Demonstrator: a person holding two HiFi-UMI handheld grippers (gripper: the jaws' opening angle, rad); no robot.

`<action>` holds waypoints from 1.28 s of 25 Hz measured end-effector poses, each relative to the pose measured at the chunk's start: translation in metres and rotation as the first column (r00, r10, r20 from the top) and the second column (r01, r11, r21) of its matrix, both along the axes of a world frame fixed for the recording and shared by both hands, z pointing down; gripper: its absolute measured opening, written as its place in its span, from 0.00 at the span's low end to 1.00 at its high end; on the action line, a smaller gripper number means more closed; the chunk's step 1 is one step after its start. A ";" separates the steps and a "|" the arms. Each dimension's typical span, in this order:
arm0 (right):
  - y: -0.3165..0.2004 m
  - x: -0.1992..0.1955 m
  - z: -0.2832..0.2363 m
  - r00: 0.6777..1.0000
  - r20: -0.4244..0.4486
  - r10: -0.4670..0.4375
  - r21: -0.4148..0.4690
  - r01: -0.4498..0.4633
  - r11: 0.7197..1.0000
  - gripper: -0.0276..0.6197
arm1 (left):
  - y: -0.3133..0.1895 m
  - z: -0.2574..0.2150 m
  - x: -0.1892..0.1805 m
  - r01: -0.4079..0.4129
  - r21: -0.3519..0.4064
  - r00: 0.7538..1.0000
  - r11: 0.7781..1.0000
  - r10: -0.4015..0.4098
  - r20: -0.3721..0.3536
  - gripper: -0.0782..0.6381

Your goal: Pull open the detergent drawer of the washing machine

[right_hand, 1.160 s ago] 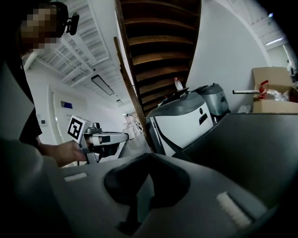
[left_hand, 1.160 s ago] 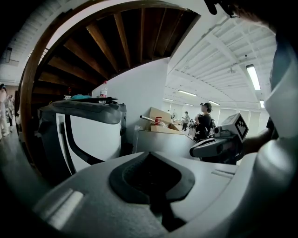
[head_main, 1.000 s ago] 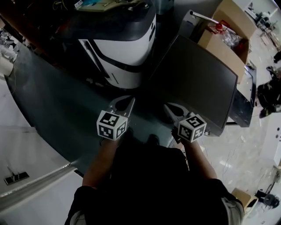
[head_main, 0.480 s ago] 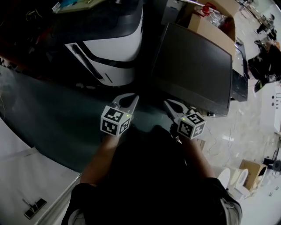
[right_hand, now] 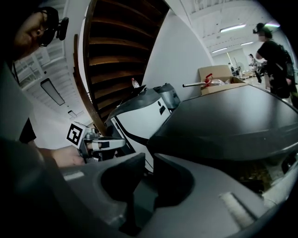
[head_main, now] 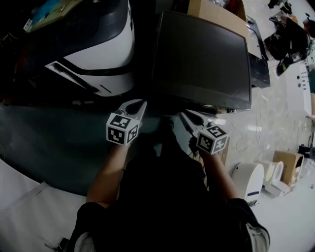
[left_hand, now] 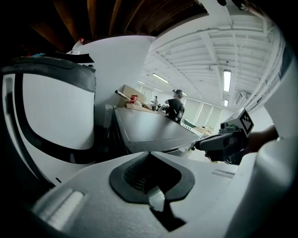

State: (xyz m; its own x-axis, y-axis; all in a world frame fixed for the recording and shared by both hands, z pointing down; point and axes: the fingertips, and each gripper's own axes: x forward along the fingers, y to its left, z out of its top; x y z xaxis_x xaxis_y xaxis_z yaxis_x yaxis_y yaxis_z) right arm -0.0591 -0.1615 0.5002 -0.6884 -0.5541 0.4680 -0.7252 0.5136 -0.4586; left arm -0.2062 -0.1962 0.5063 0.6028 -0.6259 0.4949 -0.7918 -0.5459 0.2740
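— What differs from a second ago?

— The person's head has swung. The dark-topped machine (head_main: 202,54) now fills the upper middle of the head view, and the white machine (head_main: 98,54) has slid to the upper left.

— And the cardboard box (head_main: 216,11)?

— It has been pushed up to the top edge. A white roll (head_main: 248,179), unseen a second ago, now shows at the lower right.

— The tongs?

— The right tongs (right_hand: 148,160) were closed; now their jaws are opening, with a narrow gap and nothing in it. The left tongs (head_main: 140,104) now lie nearer the dark machine's front corner.
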 end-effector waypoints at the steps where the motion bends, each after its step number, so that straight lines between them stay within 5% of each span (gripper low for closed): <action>1: -0.004 0.004 0.004 1.000 0.000 0.013 -0.006 -0.013 1.000 0.14 | -0.003 0.003 0.002 -0.007 -0.005 1.000 1.000 0.007 -0.001 0.13; 16: -0.036 0.046 0.065 0.991 -0.059 0.124 -0.053 -0.127 0.990 0.28 | -0.035 0.052 0.022 -0.054 -0.066 0.998 0.996 0.057 0.032 0.13; 20: -0.042 0.055 0.074 0.986 -0.072 0.148 -0.061 -0.153 0.986 0.30 | -0.042 0.062 0.026 -0.054 -0.088 0.997 0.995 0.059 0.051 0.27; 32: -0.057 0.053 0.092 0.987 -0.106 0.122 -0.119 -0.135 0.984 0.32 | -0.062 0.072 0.026 -0.035 -0.090 0.996 0.995 0.043 0.082 0.31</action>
State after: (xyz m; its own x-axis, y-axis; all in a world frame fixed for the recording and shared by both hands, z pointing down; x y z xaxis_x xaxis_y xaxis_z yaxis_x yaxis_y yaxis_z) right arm -0.0060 -0.2190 0.5920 -0.5629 -0.5674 0.6010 -0.8258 0.3558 -0.4375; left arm -0.1799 -0.2580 0.5786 0.5799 -0.5541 0.5973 -0.7925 -0.5535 0.2560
